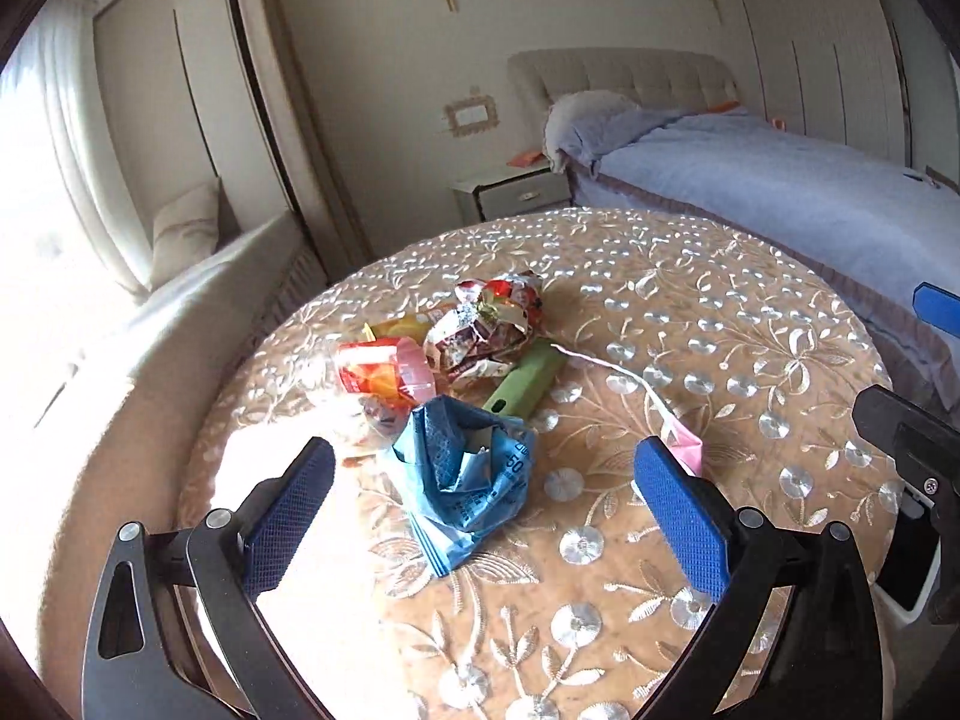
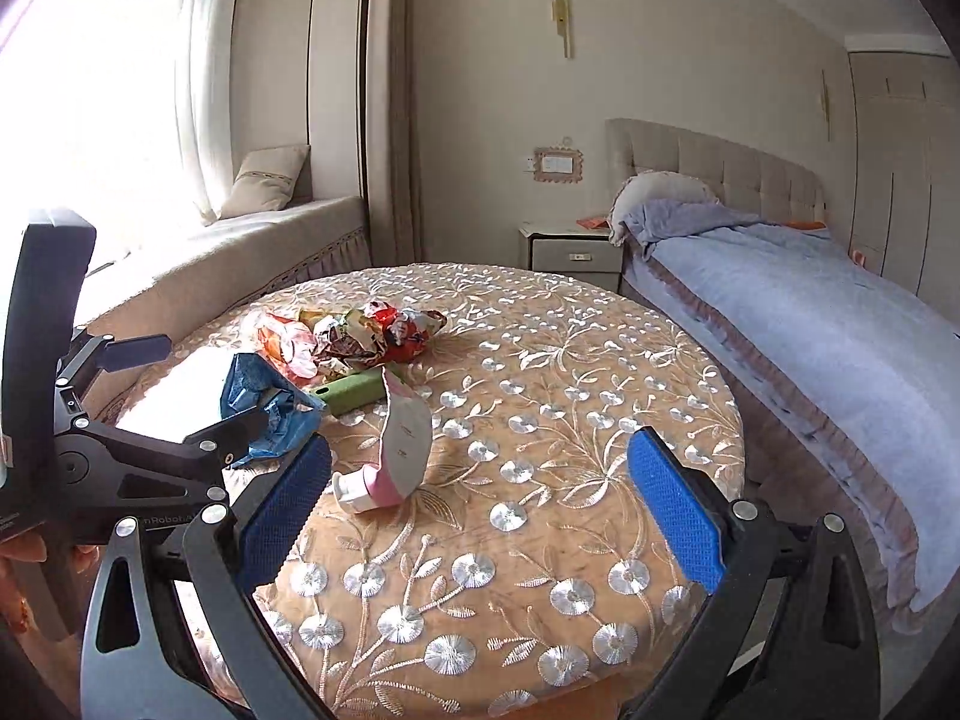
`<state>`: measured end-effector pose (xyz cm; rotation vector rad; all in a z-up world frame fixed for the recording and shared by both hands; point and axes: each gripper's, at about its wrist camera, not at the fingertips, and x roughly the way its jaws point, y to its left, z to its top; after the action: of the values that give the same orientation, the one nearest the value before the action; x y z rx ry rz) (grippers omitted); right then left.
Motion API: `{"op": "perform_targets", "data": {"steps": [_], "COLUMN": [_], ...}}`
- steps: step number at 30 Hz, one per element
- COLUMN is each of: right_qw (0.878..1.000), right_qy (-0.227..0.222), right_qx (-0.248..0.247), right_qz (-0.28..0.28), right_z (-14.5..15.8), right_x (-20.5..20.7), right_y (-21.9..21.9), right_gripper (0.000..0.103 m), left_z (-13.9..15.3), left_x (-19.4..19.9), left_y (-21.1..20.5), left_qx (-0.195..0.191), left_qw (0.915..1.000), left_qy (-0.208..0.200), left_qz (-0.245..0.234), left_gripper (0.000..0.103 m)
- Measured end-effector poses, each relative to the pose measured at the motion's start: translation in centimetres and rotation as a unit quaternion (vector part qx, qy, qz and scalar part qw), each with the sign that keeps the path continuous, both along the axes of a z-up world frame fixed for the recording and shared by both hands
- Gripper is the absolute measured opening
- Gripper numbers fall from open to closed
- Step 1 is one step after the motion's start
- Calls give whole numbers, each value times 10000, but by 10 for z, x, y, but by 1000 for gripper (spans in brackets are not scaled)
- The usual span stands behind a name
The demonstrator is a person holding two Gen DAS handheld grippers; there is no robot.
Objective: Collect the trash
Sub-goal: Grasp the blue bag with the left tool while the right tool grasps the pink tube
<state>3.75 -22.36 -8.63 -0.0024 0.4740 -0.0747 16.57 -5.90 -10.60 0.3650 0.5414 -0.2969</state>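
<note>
L gripper [image 1: 483, 480] held wide open, nothing gripped; blue wrapper [image 1: 465, 480] seen btwn its fingers on round table [image 1: 720, 360] | R gripper [image 2: 480, 480] wide open, empty; pink pouch [image 2: 396, 450] just beside its left finger | crumpled wrappers [image 1: 486, 324] & green item [image 1: 525, 381] piled at far left

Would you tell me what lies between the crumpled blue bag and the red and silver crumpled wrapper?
In the left wrist view, a green bar-shaped object lies between the blue bag and the crumpled wrapper, beside a squashed clear bottle.
</note>
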Motion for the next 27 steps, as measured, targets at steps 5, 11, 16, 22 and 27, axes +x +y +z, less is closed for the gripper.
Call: {"op": "perform_targets", "data": {"steps": [5,11,16,22,27], "right_qw": [9980,9894,9841,9850,9912], "right_qy": [577,1271,1545,1534,1223], "right_qx": [-210,-598,-806,-591,-370], "right_qz": [126,359,343,520,354], "right_z": [-29,-54,-66,-68,-44], "right_x": [33,63,90,93,79], "right_y": [27,48,54,49,30], "right_gripper": [98,98,92,42,42], "left_z": [-25,-51,-63,-57,-31], "left_x": [38,69,91,84,58], "left_y": [15,4,2,12,14], "left_qx": [-87,155,119,-178,-390], "left_qw": [9988,9952,9923,9924,9938], "left_qy": [457,852,1171,1162,949], "left_qz": [-168,-458,-382,-372,-424], "left_gripper": [98,98,87,79,78]}}
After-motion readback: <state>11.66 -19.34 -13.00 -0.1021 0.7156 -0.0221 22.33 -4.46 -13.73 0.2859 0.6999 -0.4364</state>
